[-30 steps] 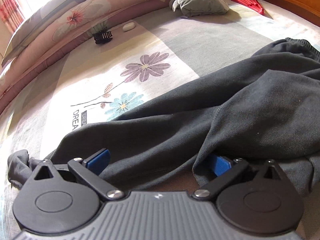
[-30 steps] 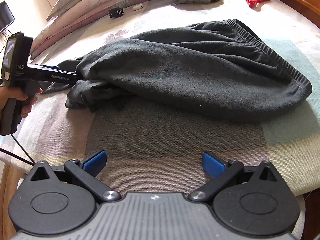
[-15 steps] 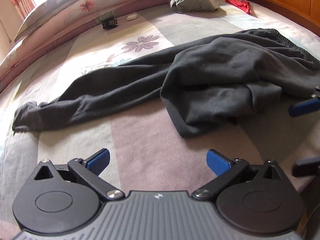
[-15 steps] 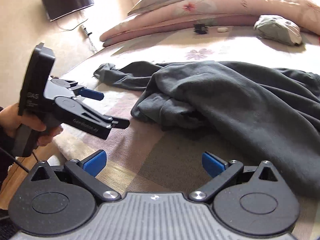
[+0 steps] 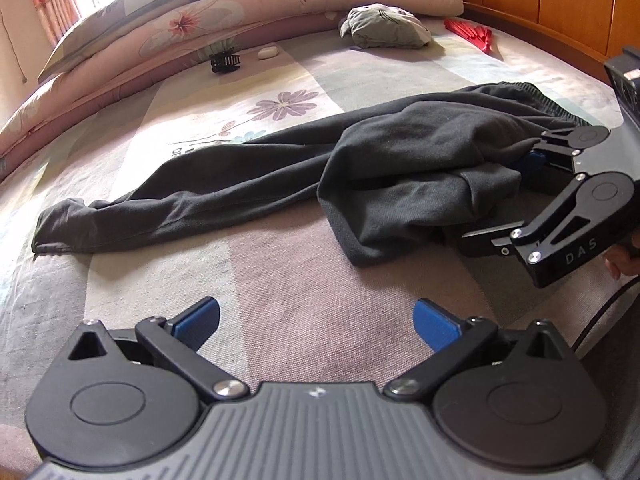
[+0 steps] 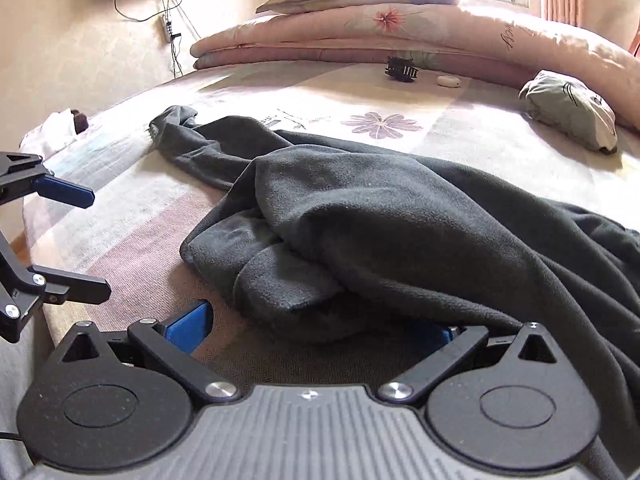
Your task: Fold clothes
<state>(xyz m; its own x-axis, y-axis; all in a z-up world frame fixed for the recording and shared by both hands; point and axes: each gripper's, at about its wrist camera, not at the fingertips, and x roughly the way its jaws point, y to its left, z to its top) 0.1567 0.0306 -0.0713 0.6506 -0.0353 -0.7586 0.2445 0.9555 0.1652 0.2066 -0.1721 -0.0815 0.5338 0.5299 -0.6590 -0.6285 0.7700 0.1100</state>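
Dark grey sweatpants [image 5: 400, 160] lie crumpled across the bed, one leg stretched out to the left and the other doubled back over the middle. My left gripper [image 5: 316, 312] is open over bare sheet, short of the pants, with nothing between its fingers. From the right, my right gripper [image 5: 500, 200] reaches in open against the bunched leg. In the right wrist view the pants [image 6: 400, 220] fill the middle, and the folded leg end sits between the wide fingers of the right gripper [image 6: 316, 320]. Cloth drapes over its right finger. The left gripper [image 6: 94, 244] shows at the left edge.
A stack of folded quilt and pillow [image 5: 240, 12] lines the far side. A grey bundle [image 5: 384, 28], a red item [image 5: 472, 34], a black hair claw [image 5: 225, 62] and a small white object [image 5: 267, 53] lie beyond the pants. A wooden headboard [image 5: 560, 0] runs along the right.
My left gripper has let go of the pants leg and pulled back over bare sheet. My right gripper has swung round and pushed in against the bunched leg.
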